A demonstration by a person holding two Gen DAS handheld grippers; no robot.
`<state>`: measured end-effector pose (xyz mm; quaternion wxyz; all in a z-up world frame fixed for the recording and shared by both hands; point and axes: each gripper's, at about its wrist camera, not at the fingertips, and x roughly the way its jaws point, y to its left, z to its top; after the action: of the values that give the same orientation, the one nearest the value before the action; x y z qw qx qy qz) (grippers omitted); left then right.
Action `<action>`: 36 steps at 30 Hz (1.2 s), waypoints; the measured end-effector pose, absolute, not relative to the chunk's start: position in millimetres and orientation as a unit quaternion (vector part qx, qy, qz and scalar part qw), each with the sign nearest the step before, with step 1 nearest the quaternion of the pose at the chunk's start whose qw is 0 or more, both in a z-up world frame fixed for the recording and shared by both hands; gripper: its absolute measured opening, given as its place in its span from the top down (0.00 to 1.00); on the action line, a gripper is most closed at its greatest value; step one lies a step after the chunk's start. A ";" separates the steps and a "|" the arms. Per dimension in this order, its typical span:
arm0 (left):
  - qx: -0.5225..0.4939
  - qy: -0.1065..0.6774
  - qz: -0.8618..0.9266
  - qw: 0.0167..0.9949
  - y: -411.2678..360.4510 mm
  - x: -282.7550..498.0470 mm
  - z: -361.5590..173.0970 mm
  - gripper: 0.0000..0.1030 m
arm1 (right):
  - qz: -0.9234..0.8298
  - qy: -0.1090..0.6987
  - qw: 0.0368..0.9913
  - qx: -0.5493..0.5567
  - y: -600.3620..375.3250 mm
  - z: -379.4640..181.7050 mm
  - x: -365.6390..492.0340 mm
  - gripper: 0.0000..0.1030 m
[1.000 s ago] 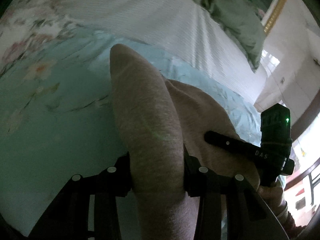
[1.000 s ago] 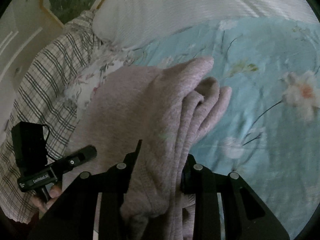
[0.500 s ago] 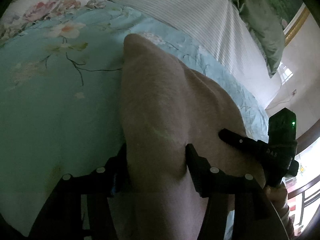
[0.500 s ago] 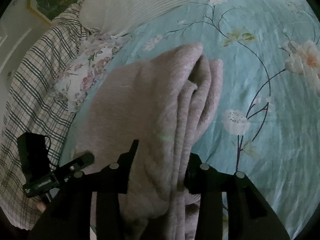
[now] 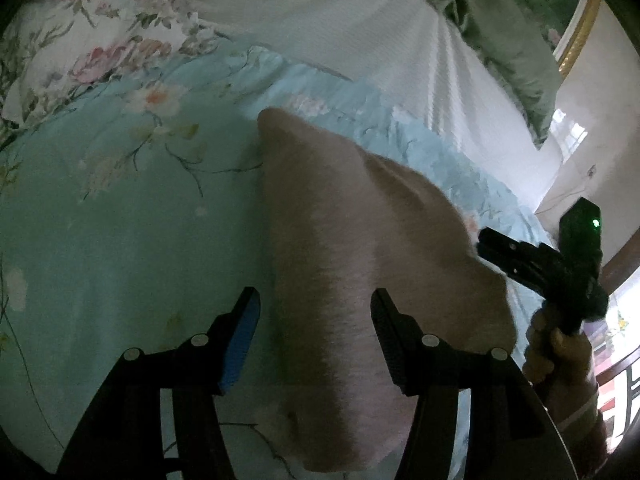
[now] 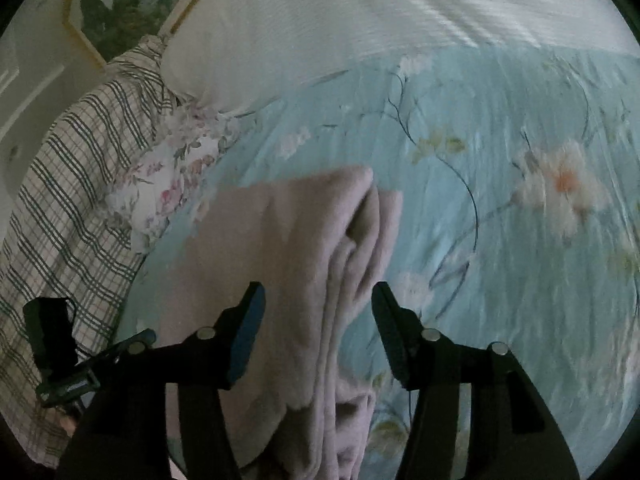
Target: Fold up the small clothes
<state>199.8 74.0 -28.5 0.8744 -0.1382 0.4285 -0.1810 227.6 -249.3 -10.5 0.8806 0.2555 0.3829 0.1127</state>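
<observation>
Garment: your folded pink fleece piece (image 5: pixel 360 264) lies on the pale blue floral bedspread (image 5: pixel 100 240), stacked edges showing on its right side in the right wrist view (image 6: pixel 320 260).
Left gripper (image 5: pixel 314 316): your jaws stand apart, the fold between them; neither pad presses on the cloth.
Right gripper (image 6: pixel 318 312): your jaws are opening, the garment's edge between them, clear of both pads.
Your right hand (image 5: pixel 560 352): wrapped on the gripper handle, at the garment's far side.
Surroundings: white striped pillow (image 6: pixel 380 20) above; plaid cloth (image 6: pixel 72 168) at left.
</observation>
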 end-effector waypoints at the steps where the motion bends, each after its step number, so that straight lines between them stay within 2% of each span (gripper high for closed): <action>1: -0.137 0.423 -0.185 0.876 73.1 198.5 -25.8 0.44 | 0.114 0.384 0.880 0.254 -249.4 -10.4 234.1 0.50; 5: -0.129 0.409 -0.208 0.879 66.8 196.1 -18.1 0.45 | 0.118 0.391 0.875 0.260 -249.5 -17.5 264.0 0.52; 7: -0.123 0.408 -0.217 0.878 62.1 196.6 -18.4 0.45 | 0.121 0.401 0.867 0.271 -249.6 -25.5 280.8 0.57; 9: -0.121 0.411 -0.227 0.874 58.0 197.1 -20.0 0.46 | 0.122 0.418 0.857 0.275 -247.3 -33.4 293.0 0.84; 11: -0.115 0.412 -0.234 0.873 53.6 196.1 -21.0 0.49 | 0.133 0.405 0.862 0.276 -247.1 -25.6 294.1 0.90; 14: -0.100 0.407 -0.254 0.872 47.3 190.1 -19.7 0.52 | 0.139 0.361 0.878 0.281 -250.6 -5.5 280.5 0.92; 17: -0.093 0.421 -0.268 0.862 39.0 191.8 -31.5 0.51 | 0.106 0.390 0.871 0.277 -254.5 -21.3 285.7 0.92; 19: -0.085 0.434 -0.257 0.859 33.6 194.8 -41.5 0.52 | 0.098 0.422 0.853 0.290 -257.6 -39.5 290.1 0.89; 22: -0.073 0.434 -0.253 0.862 30.8 187.9 -41.0 0.52 | 0.108 0.412 0.854 0.300 -258.4 -31.8 265.5 0.86; 23: -0.073 0.431 -0.255 0.862 33.2 183.6 -38.4 0.52 | 0.119 0.405 0.858 0.293 -255.4 -23.7 251.0 0.82; 24: -0.073 0.429 -0.255 0.863 36.8 178.7 -36.4 0.52 | 0.131 0.399 0.861 0.288 -250.9 -15.5 236.7 0.74; 29: -0.071 0.432 -0.246 0.865 60.9 148.6 -38.7 0.52 | 0.221 0.378 0.868 0.237 -221.0 8.6 148.8 0.61; 32: -0.064 0.433 -0.237 0.867 72.7 128.7 -41.3 0.50 | 0.234 0.384 0.869 0.207 -208.8 1.2 116.4 0.48; 36: -0.050 0.437 -0.236 0.867 73.9 107.6 -51.0 0.46 | 0.222 0.406 0.865 0.194 -203.2 -16.1 112.6 0.47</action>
<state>107.6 73.9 -51.0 0.8666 -0.0499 0.4371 -0.2356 112.6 -203.2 -16.1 0.8654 0.1936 0.4055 0.2219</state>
